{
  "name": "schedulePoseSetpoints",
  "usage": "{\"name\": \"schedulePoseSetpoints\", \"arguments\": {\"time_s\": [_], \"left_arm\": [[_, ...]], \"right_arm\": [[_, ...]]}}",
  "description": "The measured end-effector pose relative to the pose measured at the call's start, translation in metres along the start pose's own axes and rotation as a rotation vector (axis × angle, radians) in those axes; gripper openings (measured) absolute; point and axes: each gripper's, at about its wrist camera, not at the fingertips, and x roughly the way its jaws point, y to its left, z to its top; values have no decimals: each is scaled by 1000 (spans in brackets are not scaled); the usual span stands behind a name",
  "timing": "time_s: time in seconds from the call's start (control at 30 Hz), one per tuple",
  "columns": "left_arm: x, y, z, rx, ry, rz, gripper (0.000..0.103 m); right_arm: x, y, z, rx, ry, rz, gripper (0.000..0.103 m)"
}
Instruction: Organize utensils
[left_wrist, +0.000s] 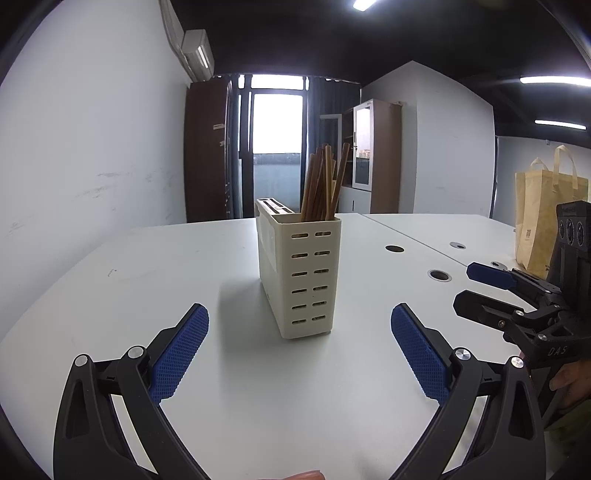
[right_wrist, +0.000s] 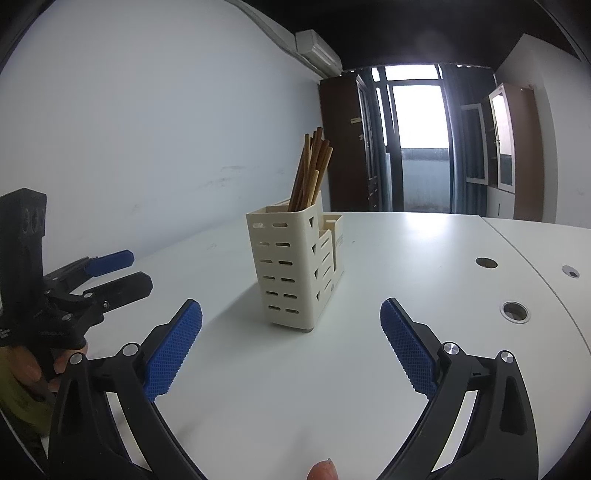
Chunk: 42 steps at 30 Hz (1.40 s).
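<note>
A cream slotted utensil holder stands upright on the white table, with several brown wooden chopsticks standing in its near compartment. My left gripper is open and empty, a short way in front of the holder. The right gripper shows at the right edge of the left wrist view, open. In the right wrist view the holder and chopsticks stand ahead of my open, empty right gripper. The left gripper shows at the left there, open.
Round cable holes sit in the table at the right. A tan tote bag stands at the far right. A seam between two tables runs behind the holder. Cabinets and a glass door lie beyond.
</note>
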Motion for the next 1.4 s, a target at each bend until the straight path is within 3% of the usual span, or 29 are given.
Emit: {"name": "schedulePoseSetpoints", "arguments": {"time_s": [0.53, 1.4], "left_arm": [[1, 1, 0, -5, 4, 21, 97], [-4, -1, 0, -4, 11, -6, 97]], "right_arm": [[1, 3, -1, -5, 8, 15, 98], [1, 7, -3, -21, 6, 15, 98]]}}
